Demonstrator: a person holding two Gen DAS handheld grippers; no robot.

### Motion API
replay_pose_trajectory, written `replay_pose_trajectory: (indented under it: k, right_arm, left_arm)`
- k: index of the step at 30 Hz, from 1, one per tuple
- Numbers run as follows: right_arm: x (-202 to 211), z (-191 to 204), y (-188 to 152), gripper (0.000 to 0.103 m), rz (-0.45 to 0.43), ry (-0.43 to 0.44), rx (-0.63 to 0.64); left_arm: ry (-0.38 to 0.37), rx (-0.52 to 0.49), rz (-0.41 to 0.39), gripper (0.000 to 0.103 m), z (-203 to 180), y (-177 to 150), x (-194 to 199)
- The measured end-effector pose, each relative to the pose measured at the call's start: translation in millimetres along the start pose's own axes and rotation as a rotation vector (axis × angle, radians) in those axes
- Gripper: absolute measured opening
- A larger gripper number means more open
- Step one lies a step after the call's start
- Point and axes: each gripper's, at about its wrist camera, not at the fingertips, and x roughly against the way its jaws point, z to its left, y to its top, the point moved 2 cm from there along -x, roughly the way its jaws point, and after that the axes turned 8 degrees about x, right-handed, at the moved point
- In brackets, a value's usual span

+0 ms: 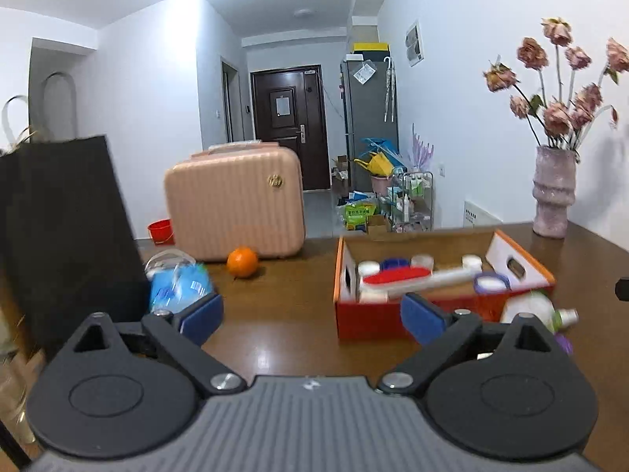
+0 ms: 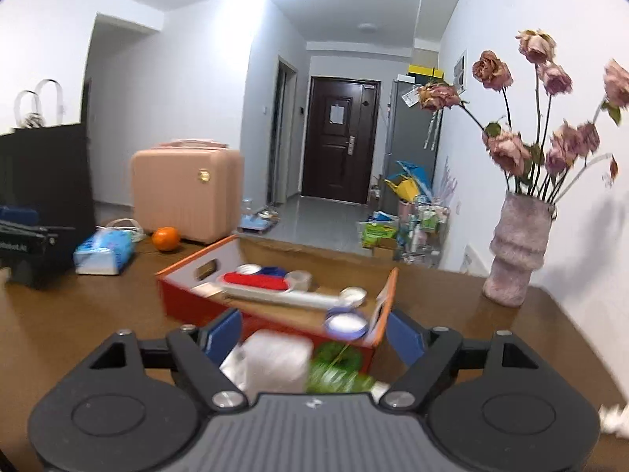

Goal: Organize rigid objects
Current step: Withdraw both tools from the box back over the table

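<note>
An orange cardboard box [image 1: 373,320] stands on the brown table and holds several jars, caps and a long white brush with a red head [image 1: 397,277]. It also shows in the right wrist view [image 2: 196,299]. My left gripper [image 1: 312,316] is open and empty, just in front of the box's near left corner. A white and green bottle [image 1: 536,308] lies by the box's right corner. My right gripper [image 2: 314,336] is open, its jaws on either side of that blurred white and green bottle [image 2: 287,364], not closed on it.
A black paper bag [image 1: 67,228], a blue tissue pack [image 1: 177,285], an orange [image 1: 242,261] and a pink suitcase [image 1: 236,204] stand at the left and back. A pink vase with dried roses [image 1: 552,192] stands at the back right. Crumpled white paper [image 2: 613,419] lies at the right.
</note>
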Motion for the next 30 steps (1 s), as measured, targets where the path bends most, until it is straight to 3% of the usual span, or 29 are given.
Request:
replay_pose_trajectory:
  k: [5,7,9,12,17,22,30]
  right_arm:
    - [44,37,-44,0.089,-0.041,-0.012,-0.021]
    - [61,52,-64,0.1,-0.062,-0.026,-0.028]
    - [74,66,-81,0.103,-0.072,-0.054,-0.047]
    - [85,84,-101,0.103,-0.056,-0.021,-0.047]
    - [92,98,-109,0.103,-0.021,-0.025,0.013]
    - [91,87,-113,0.102,-0.016,-0.045,-0.05]
    - [55,62,-123,0.092,0.076,-0.039,-0.1]
  left_arm:
    - [-0.016,-0.06,-0.028,0.103,2,-47,52]
    - [-0.019,-0.022,-0.021,0.103,3,-66,67]
    - [-0.035,0.02,0.014,0.103,4,-86,77]
    - [-0.074,0.022,0.05,0.103,0,-107,80]
    - [-0.1,0.007,0.052,0.103,-11,-113,81]
    - [-0.119,-0.004,0.071,0.103,-18,-114,76]
    - [-0.152,0.016,0.196,0.103,-43,-113,21]
